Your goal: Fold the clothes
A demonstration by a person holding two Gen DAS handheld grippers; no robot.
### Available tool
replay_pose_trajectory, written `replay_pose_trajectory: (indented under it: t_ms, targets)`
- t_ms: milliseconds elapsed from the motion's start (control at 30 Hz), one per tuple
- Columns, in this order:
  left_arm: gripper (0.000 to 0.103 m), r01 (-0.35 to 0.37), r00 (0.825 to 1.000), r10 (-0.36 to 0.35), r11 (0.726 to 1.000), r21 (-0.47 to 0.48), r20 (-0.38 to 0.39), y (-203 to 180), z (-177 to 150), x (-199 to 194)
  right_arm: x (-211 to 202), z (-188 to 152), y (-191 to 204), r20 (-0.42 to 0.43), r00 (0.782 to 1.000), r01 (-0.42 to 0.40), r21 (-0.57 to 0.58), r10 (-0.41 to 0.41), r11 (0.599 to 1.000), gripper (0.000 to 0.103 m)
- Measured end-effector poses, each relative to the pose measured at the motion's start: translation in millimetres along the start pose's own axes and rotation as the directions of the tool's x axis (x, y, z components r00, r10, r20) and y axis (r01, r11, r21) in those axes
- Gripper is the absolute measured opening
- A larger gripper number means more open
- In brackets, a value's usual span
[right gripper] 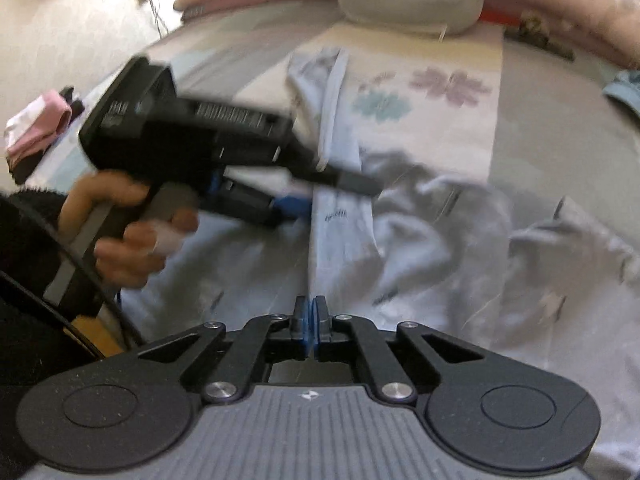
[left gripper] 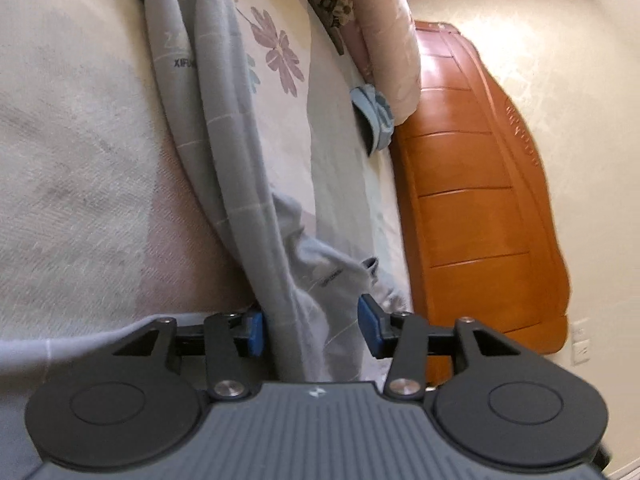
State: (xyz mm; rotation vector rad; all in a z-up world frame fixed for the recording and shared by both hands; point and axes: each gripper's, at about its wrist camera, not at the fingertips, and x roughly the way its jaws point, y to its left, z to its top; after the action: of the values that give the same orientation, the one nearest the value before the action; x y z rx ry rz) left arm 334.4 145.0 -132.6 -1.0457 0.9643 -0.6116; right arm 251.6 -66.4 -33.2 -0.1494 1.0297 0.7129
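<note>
The pale grey-blue cotton garment (right gripper: 400,240) lies rumpled on the floral-print bed sheet (right gripper: 448,92). Right gripper (right gripper: 310,312) fingers are pinched shut on its fold; left gripper (left gripper: 310,328) fingers stand apart around a hanging strip. I'd keep the fabric taut so the crease lands straight.

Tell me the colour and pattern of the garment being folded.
The garment is pale grey-blue with thin white grid lines, clearest in the left wrist view.
</note>
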Motion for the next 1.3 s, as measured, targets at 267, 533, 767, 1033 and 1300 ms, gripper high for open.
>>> replay_pose_trajectory:
  t_ms: [267,533,767,1033,1300]
  targets:
    - [0.008,-0.103,0.994,0.103,0.995,-0.004,0.028,4.6,-0.6,5.6,-5.2,-5.0,0.1,-0.005,1.000,0.021,0.031,-0.020,0.999,0.024]
    - [0.003,-0.144,0.987,0.131,0.981,0.133,0.096,-26.1,-4.9,-6.4,-28.1,-11.3,-12.1,0.030,0.995,0.093,0.076,-0.095,0.993,0.037]
    - [0.003,-0.200,0.972,0.152,0.935,0.292,0.179,-62.6,-16.1,-23.8,-55.8,-32.4,-36.0,0.027,0.985,0.164,0.112,-0.168,0.980,0.041]
    - [0.003,-0.334,0.926,0.227,0.867,0.370,0.302,-100.2,-49.8,-46.8,-90.3,-56.6,-82.4,0.067,0.978,0.187,0.135,-0.198,0.973,0.043]
    - [0.003,-0.480,0.845,0.350,0.829,0.287,0.404,-132.1,-104.4,-64.2,-98.7,-83.7,-109.4,0.026,0.989,0.148,-0.230,-0.146,0.962,0.043]
